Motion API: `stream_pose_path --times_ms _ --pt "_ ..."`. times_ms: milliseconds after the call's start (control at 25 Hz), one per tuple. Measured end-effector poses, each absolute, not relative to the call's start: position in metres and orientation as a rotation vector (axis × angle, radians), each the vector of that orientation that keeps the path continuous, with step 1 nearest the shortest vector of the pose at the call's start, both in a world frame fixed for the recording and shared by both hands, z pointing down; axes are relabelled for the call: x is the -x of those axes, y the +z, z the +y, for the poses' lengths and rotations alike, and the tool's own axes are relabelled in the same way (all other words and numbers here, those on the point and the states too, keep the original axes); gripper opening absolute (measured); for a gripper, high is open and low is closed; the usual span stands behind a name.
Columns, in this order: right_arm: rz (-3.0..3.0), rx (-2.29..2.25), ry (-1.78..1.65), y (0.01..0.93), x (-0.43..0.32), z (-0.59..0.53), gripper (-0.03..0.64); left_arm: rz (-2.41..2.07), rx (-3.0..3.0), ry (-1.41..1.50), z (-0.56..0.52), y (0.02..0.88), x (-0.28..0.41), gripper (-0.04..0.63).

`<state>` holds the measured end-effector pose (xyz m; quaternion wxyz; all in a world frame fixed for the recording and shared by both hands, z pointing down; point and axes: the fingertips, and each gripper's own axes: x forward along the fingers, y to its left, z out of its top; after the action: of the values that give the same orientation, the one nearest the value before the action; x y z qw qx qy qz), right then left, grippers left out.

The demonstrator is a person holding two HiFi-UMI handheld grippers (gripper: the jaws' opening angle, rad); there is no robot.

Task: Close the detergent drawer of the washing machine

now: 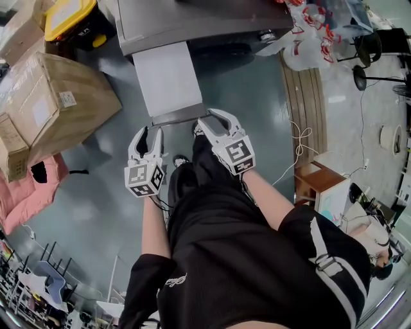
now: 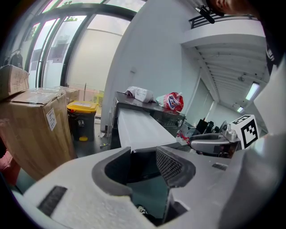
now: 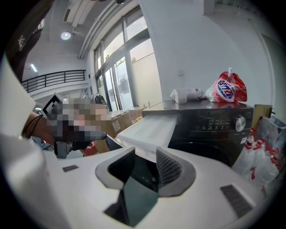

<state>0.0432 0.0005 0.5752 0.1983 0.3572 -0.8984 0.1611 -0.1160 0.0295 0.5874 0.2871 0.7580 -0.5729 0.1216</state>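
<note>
The dark washing machine (image 1: 192,22) stands at the top of the head view, and its long white detergent drawer (image 1: 166,80) is pulled far out toward me. The drawer's dark front panel (image 1: 176,117) lies just ahead of both grippers. My left gripper (image 1: 149,132) is at the panel's left corner, jaws apart, and the panel shows beyond its pads (image 2: 172,165). My right gripper (image 1: 215,121) sits at the right corner, also with jaws apart and the drawer (image 3: 152,129) ahead of them. I see neither gripper pressing on anything.
Cardboard boxes (image 1: 51,103) and a yellow-lidded bin (image 1: 70,19) stand left of the machine, with a pink cloth (image 1: 26,193) below them. Plastic bags (image 1: 308,32), wooden slats (image 1: 305,103) and a small wooden stool (image 1: 314,180) are at the right. A red and white bag (image 3: 230,87) rests on the machine.
</note>
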Motion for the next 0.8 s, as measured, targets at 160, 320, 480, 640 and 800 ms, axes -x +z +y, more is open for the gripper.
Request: stream_pose_path --times_ms 160,320,480,640,800 --pt "-2.521 -0.993 0.455 0.574 -0.042 -0.005 0.153 -1.538 -2.023 0.332 0.024 0.587 0.116 0.181" --pt "-2.516 -1.004 0.457 0.578 -0.042 -0.009 0.153 -1.55 -2.014 0.338 0.021 0.588 0.118 0.183" --pt "-2.515 -0.998 0.467 0.576 -0.044 -0.014 0.153 -1.546 -2.008 0.345 0.016 0.587 0.116 0.181" --pt "-2.524 -0.994 0.466 0.575 -0.041 -0.02 0.153 -1.556 -1.999 0.353 0.011 0.586 0.119 0.181" --pt "-2.532 -0.99 0.482 0.574 -0.038 -0.027 0.153 -1.571 -1.988 0.359 0.004 0.585 0.121 0.181"
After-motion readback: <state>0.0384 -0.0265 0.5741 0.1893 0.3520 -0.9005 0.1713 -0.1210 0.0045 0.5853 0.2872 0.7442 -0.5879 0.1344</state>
